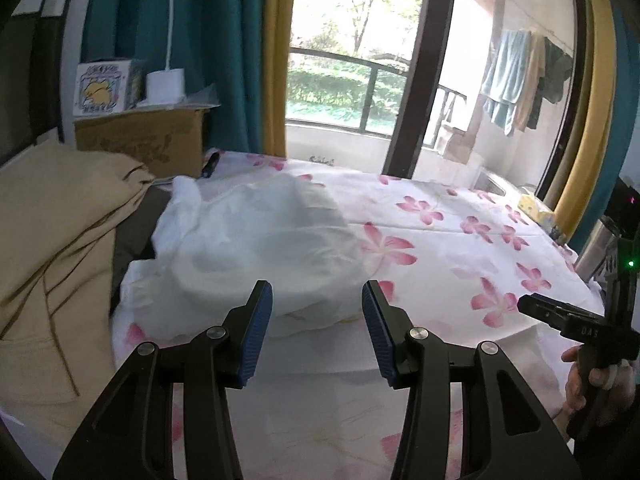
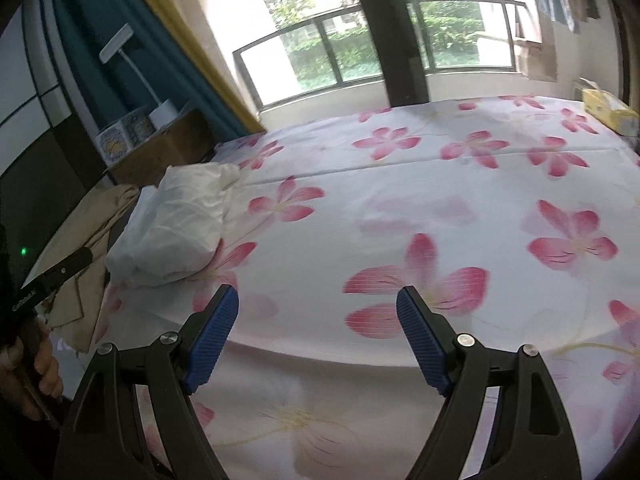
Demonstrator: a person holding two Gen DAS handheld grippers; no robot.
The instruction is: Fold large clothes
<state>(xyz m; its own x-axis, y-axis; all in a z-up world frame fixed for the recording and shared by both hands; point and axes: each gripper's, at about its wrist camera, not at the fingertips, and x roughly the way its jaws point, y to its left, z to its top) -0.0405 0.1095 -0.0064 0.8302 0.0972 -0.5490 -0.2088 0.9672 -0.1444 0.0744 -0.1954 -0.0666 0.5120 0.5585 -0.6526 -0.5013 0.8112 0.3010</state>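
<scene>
Left wrist view: I look along my left claw [image 1: 317, 312] over a surface covered by a white sheet with pink flowers [image 1: 448, 240]; whether it is a bed or something else I cannot tell.
Left claw state: its two blue-padded fingers [image 1: 256, 332] stand partly apart with nothing between them, hanging above the sheet.
White garment: a crumpled white garment [image 1: 260, 240] lies in a soft heap on the sheet, straight beyond my left claw and apart from it.
Tan garment: a tan garment [image 1: 56, 240] is piled at the left edge, beside the white heap, with a dark strip showing between the two.
Behind the pile: a cardboard box [image 1: 148, 140] carries a printed carton [image 1: 104, 86] and the base of a white lamp [image 1: 166, 80], against teal curtains [image 1: 224, 40].
Right edge of this view: my right hand [image 1: 588, 380] grips the handle of the other tool.
Right wrist view: my right claw [image 2: 318, 306] hovers over open flowered sheet [image 2: 440, 200].
Right claw state: its blue fingers [image 2: 212, 336] are spread wide and empty.
White garment from here: the heap [image 2: 180, 224] sits to the left and further away, near the sheet's left edge, well clear of this claw.
Tan garment from here: the tan cloth [image 2: 96, 224] lies just left of the white heap.
Left edge of this view: my left hand [image 2: 40, 364] holds its tool's handle.
Background: a large window with a railing [image 2: 360, 40], greenery outside, and a yellow packet [image 2: 608, 110] at the sheet's far right corner.
</scene>
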